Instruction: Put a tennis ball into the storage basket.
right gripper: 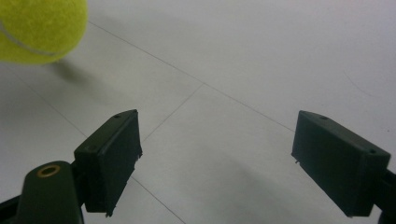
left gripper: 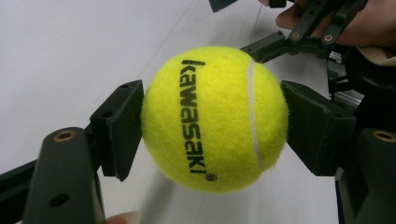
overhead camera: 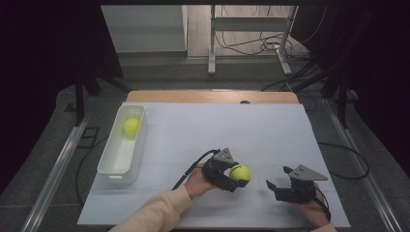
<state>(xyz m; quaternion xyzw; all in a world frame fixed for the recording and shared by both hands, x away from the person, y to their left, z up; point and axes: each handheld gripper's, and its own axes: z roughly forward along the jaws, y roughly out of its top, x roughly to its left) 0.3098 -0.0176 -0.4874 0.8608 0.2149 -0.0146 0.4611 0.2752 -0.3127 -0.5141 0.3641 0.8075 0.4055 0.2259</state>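
So one ball (overhead camera: 131, 126) is already sitting in the white bin (overhead camera: 112, 164) on the left side of the bench (overhead camera: 217, 130). My left claw (overhead camera: 238, 175) is clenched on the second tennis ball (left gripper: 215, 119), lifted just off the surface near the front middle. Right claw (overhead camera: 270, 186) is released, holding nothing. Left to do, I'd guess: carry it over and drop it in.

The left claw (overhead camera: 237, 178) is clamped tight, its pads (left gripper: 122, 126) pressing inward from both sides. Just beside it, the right claw (overhead camera: 271, 186) gapes wide, jaws empty.
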